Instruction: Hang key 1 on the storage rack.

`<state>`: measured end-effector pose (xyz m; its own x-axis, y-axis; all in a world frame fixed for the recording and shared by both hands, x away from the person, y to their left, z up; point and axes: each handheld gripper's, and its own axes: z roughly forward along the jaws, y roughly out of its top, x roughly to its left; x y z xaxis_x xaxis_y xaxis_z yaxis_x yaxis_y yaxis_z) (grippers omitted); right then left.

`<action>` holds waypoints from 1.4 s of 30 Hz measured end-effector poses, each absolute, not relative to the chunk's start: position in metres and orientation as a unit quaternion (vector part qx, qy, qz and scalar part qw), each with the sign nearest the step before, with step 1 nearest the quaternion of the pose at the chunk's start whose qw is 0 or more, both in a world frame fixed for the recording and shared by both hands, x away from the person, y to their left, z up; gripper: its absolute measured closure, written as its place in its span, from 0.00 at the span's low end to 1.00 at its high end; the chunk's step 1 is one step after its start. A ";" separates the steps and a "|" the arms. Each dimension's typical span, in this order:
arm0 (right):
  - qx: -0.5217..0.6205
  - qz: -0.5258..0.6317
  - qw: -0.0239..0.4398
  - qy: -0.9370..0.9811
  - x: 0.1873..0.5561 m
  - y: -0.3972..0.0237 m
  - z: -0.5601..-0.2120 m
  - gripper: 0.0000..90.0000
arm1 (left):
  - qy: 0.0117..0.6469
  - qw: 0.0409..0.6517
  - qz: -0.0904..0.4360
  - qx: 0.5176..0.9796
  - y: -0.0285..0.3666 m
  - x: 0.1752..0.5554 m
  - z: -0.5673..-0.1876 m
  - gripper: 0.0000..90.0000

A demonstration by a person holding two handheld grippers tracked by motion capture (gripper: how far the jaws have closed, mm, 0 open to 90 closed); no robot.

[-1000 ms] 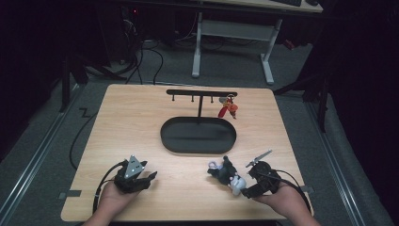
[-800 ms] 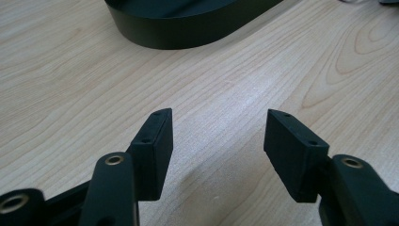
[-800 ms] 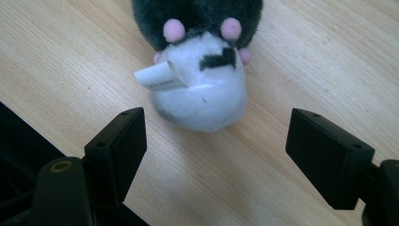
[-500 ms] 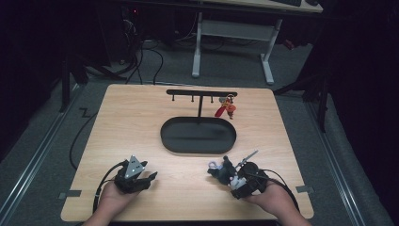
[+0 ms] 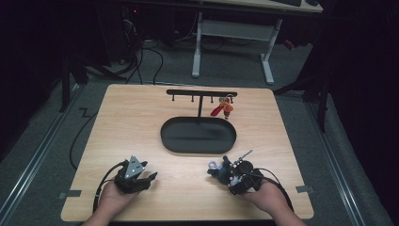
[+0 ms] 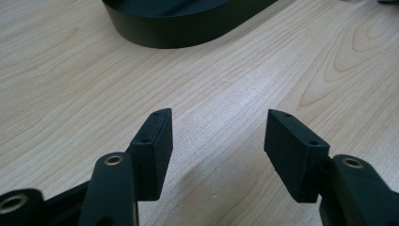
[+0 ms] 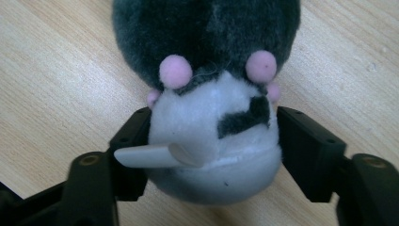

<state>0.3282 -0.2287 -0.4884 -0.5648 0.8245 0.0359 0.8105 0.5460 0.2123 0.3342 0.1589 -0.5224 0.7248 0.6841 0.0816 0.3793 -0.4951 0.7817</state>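
1. My right tongs [image 7: 214,155] have just been closing, and both pads now touch the dark grey and white plush toy [image 7: 211,94] near the light wooden counter's [image 5: 141,122] front edge.
2. My left tongs [image 6: 216,155] stand wide over bare wood.

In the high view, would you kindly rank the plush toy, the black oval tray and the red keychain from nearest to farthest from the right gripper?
1. Plush toy: between the right gripper's fingers, near the table's front edge.
2. Black oval tray: mid-table, beyond the gripper and to its left.
3. Red keychain: hanging from the black rack's right end, behind the tray.
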 end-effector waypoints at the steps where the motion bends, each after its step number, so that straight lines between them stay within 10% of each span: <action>1: 0.464 0.105 0.034 0.879 0.328 -0.229 -0.489 0.42 | 0.316 0.391 0.195 0.842 0.159 0.334 -0.522 0.47; 42: 0.480 0.120 0.043 0.868 0.344 -0.238 -0.423 0.53 | 0.315 0.389 0.196 0.843 0.159 0.335 -0.523 0.47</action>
